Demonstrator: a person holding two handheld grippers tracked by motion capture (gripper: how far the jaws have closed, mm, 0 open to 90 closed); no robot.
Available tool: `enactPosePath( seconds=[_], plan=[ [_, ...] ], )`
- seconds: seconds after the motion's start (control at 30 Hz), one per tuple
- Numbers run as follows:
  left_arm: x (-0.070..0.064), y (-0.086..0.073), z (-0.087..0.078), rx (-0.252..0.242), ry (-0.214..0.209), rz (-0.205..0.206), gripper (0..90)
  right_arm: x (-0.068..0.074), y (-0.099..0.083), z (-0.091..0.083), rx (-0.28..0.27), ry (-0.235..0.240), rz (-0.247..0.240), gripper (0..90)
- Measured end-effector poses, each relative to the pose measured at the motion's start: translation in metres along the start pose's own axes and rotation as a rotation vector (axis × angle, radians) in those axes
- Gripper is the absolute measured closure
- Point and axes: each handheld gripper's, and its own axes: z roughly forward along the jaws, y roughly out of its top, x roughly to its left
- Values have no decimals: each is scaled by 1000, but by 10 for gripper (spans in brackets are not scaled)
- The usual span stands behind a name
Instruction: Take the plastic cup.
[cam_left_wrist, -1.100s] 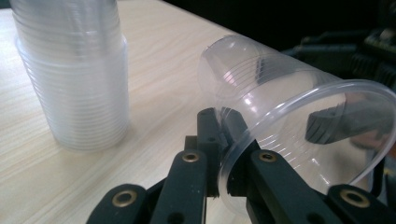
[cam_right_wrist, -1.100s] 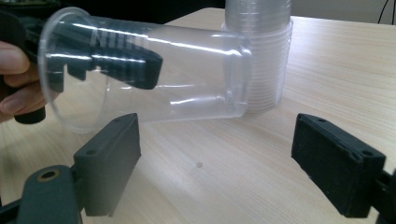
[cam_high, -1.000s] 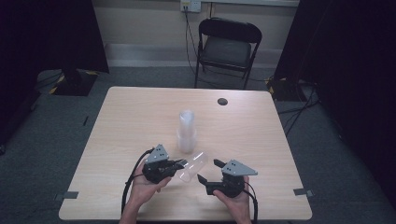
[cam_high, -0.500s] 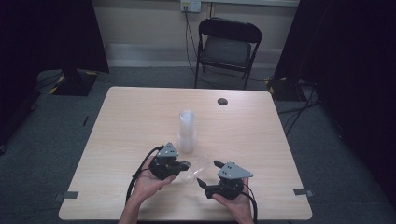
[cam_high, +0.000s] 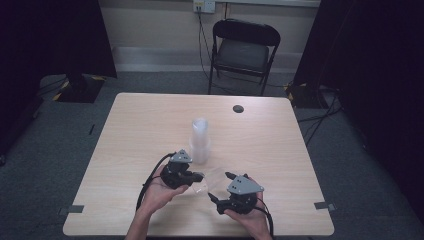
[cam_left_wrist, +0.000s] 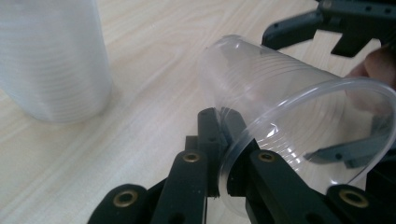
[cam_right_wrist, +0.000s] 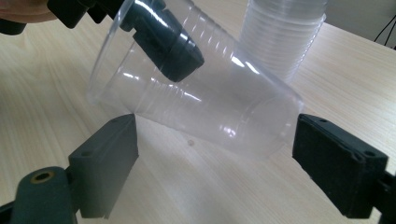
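Spanning most of the high view, the table (cam_high: 125, 150) bears a cup stack (cam_high: 200, 142) whose top is cut off in both gripper views. The clear cup (cam_left_wrist: 289, 116), faint from above, lies tilted between grippers: left gripper (cam_left_wrist: 223, 154) pinches its rim; right gripper (cam_right_wrist: 215, 154) gapes wide, empty, around it.

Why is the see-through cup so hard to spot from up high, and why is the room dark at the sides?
High view: the clear cup nearly blends into the pale table, and black curtains darken both sides. Left gripper view: the cup's rim is sharp, while the stack of cups looks soft. Right gripper view: bright glints streak the cup.
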Motion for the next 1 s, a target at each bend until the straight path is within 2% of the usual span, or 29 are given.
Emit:
enactPosePath(
  seconds=[0.23,0.4,0.6,0.67,0.77,0.97,1.0],
  plan=[
    [-1,6,2,51,7,-10,883,2,0,4,5,-16,-21,130],
    [-2,10,5,88,7,-9,882,4,3,8,30,-37,-81,124],
    [-3,15,6,102,-14,-15,882,9,7,12,32,-69,-140,111],
    [-4,16,8,107,-35,-15,880,12,11,13,30,-63,-158,115],
    [-7,18,9,99,-32,-3,881,17,14,16,27,-52,-183,123],
    [-11,20,12,109,-36,-5,881,19,17,18,15,-55,-182,133],
    [-11,21,12,113,-47,-2,880,19,18,18,8,-48,-184,143]
  ],
)
